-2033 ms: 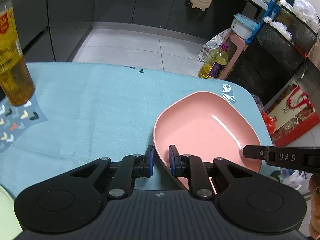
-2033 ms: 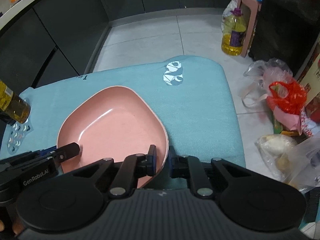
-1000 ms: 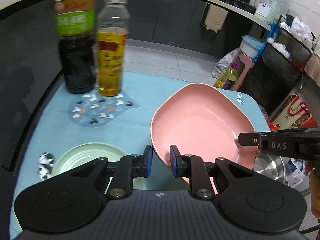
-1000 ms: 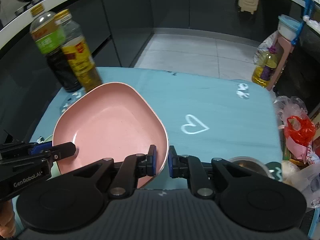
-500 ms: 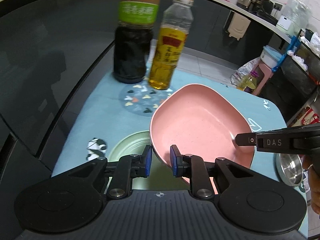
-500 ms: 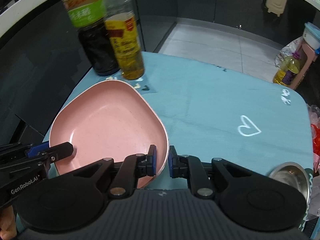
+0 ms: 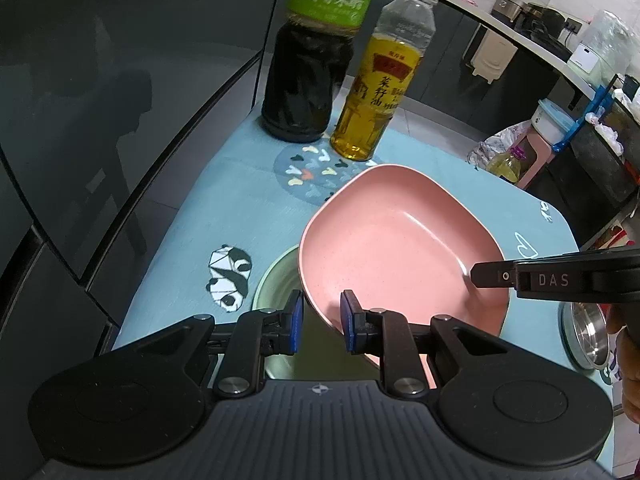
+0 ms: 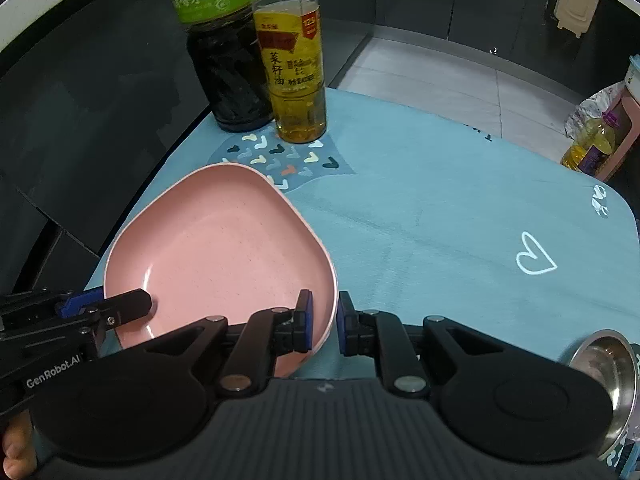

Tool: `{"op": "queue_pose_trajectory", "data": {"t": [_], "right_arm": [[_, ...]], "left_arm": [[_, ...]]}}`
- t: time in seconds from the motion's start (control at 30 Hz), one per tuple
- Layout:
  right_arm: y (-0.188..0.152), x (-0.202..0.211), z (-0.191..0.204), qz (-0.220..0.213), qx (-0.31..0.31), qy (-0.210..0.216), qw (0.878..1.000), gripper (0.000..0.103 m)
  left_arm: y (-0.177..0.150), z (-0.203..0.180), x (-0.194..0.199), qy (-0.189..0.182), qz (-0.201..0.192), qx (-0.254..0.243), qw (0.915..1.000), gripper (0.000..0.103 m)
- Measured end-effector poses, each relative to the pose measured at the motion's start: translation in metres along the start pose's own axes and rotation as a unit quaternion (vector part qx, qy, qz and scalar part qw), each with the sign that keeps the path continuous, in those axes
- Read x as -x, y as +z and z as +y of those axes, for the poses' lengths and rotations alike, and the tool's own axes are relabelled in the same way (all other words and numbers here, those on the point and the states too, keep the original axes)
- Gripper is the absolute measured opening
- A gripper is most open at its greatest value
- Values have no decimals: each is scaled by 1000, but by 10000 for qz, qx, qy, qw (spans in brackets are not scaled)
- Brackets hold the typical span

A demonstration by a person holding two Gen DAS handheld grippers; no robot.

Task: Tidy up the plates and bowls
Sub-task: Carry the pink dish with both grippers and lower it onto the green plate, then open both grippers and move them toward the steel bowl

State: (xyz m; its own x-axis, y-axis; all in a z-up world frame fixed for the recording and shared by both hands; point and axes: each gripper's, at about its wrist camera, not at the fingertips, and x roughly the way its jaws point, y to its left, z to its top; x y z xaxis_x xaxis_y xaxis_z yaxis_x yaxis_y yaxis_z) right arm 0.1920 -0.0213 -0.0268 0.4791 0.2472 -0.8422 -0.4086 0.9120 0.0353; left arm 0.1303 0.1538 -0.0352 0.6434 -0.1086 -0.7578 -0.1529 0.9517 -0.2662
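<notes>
Left wrist: both tools [image 7: 320,318] pinching pink plate [image 7: 396,240]

1. The pink plate [image 7: 396,240] is a deep, rounded-square dish with a raised rim and a glossy, faintly speckled inside. It is empty and held tilted above the counter [image 8: 440,200], gripped at two opposite edges.
2. The green plate [image 7: 276,280] is pale green and round. It lies flat on the counter, mostly hidden under the pink plate, with only part of its rim and inside showing beside a panda print.
3. The steel bowl [image 8: 604,384] is small, round and shiny, empty, and sits upright near the counter's edge, well apart from the pink plate.
</notes>
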Motion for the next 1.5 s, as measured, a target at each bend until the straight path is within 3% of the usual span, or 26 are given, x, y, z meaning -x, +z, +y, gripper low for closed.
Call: {"op": "queue_pose_trajectory", "data": {"t": [0.83,1.5], "right_arm": [[4,-28,31,283,209,-24,9994,1],[-1,-24,24,254,287,-66,9992,1]], "left_arm": [[-10,34,-10,95,122,198,9997,17],[-19,27,-15,87,235,-25,9997,20]]}}
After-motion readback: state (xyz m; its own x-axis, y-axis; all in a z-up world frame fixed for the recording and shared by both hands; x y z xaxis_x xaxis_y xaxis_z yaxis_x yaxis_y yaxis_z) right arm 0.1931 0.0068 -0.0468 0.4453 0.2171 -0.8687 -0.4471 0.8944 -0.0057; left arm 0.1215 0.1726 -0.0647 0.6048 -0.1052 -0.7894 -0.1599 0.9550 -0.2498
